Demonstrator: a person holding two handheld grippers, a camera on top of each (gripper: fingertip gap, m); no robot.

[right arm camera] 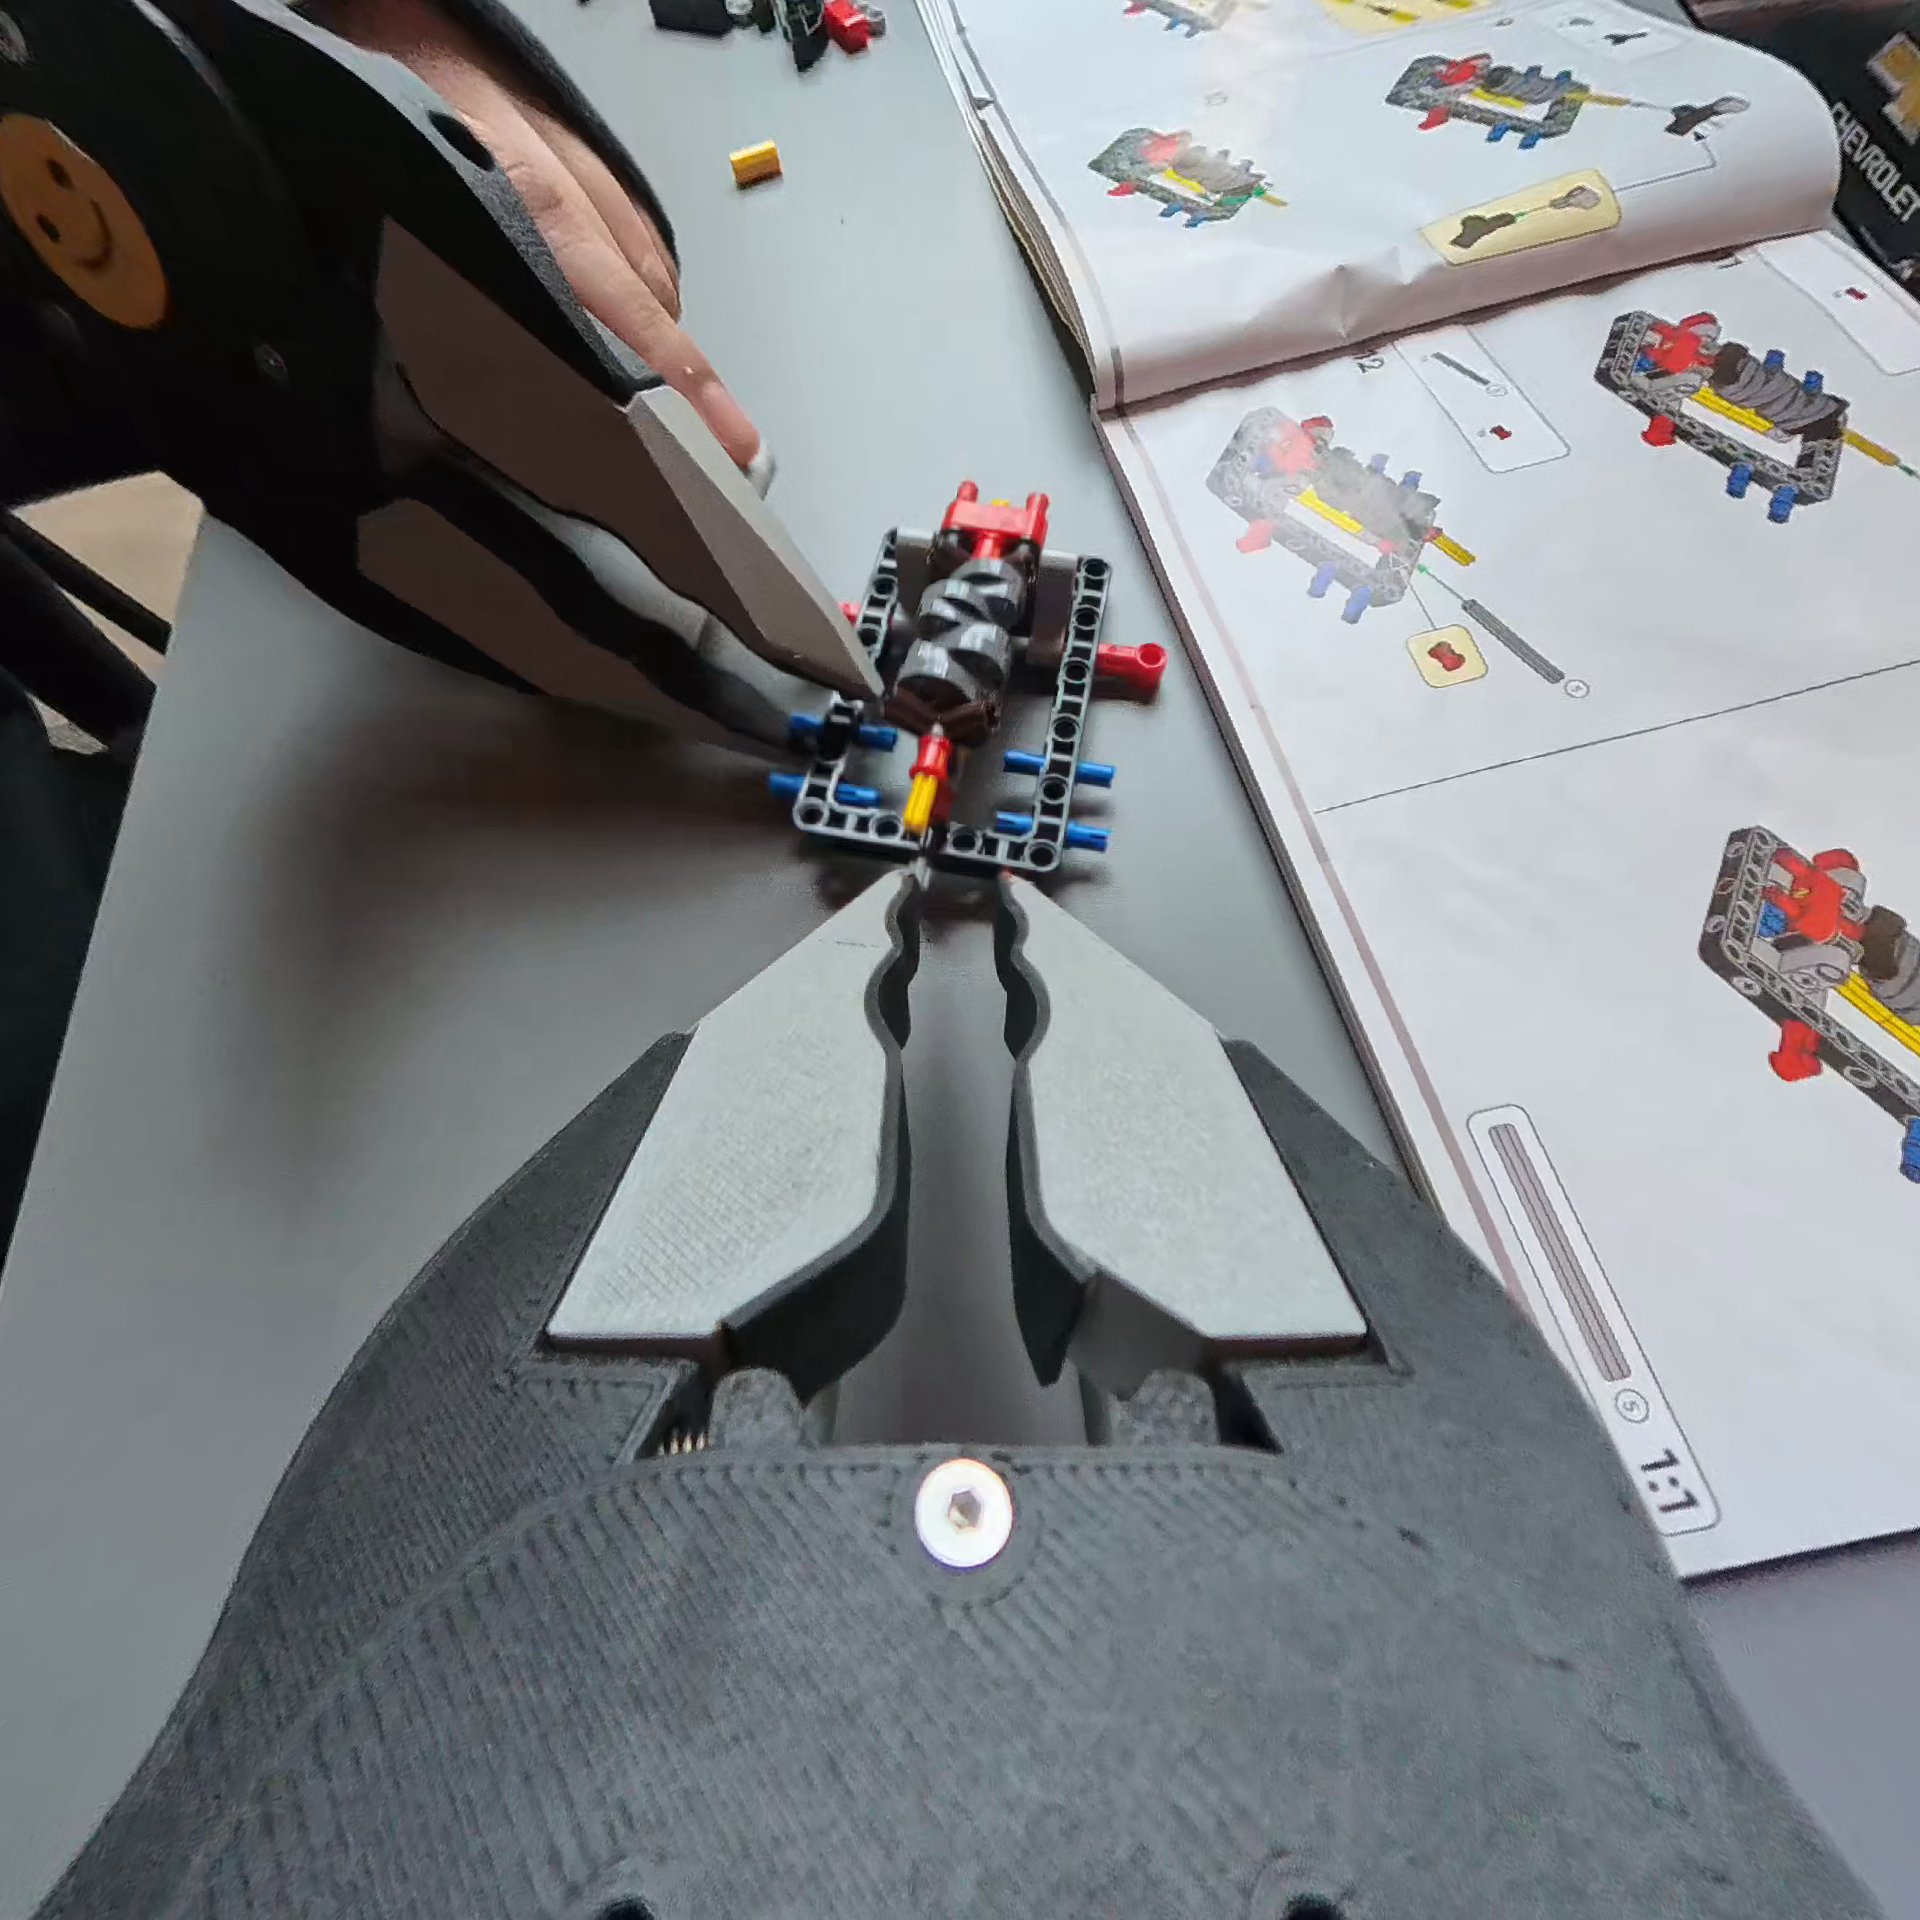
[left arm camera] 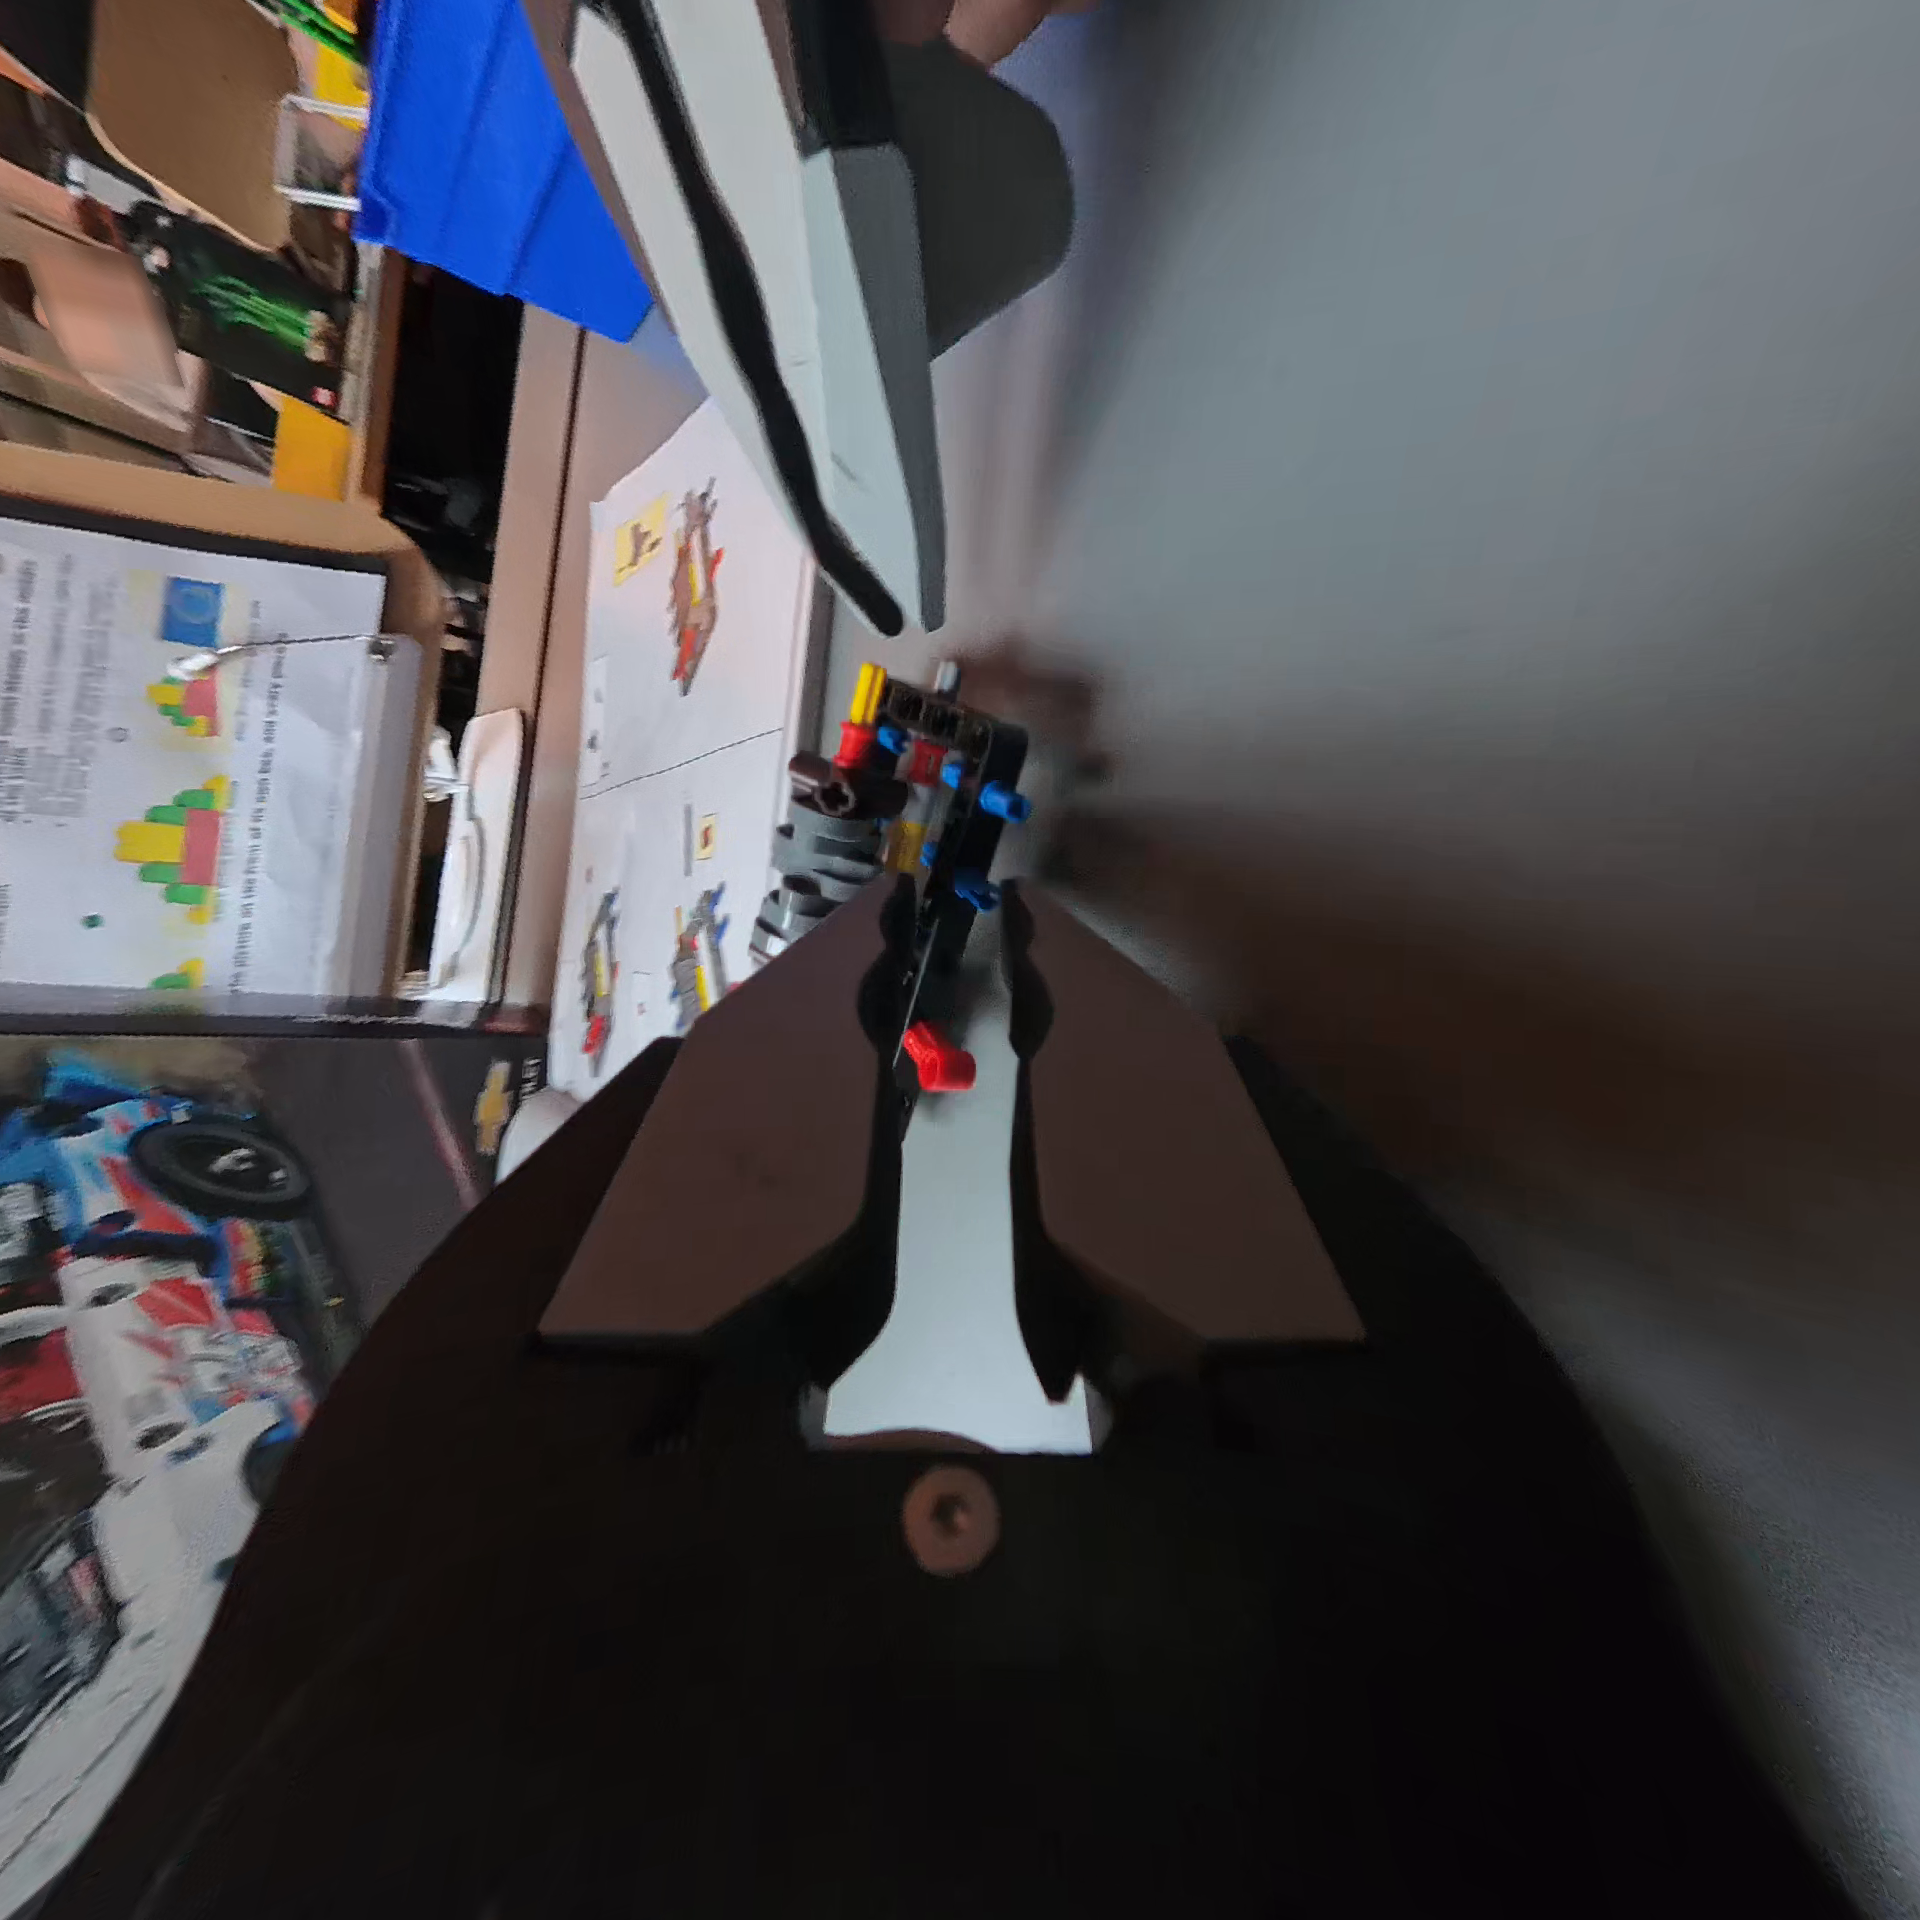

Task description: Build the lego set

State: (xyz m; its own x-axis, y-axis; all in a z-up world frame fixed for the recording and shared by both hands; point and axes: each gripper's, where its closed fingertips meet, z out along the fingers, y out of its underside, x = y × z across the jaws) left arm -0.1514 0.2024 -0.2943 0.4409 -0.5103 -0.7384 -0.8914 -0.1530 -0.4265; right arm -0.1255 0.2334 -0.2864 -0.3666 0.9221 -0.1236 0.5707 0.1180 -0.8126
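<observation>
Lego frame [right arm camera: 971, 686] lies flat on the grey table [right arm camera: 416, 935], long axis pointing away from the right gripper [right arm camera: 954, 883]. That gripper sits at its near end, narrowly parted, empty. Left gripper [right arm camera: 831, 707] clamps the frame's left rail.

Both wrist cameras sit close, facing along their claws from different sides toward the shared lego frame [right arm camera: 977, 686].
</observation>
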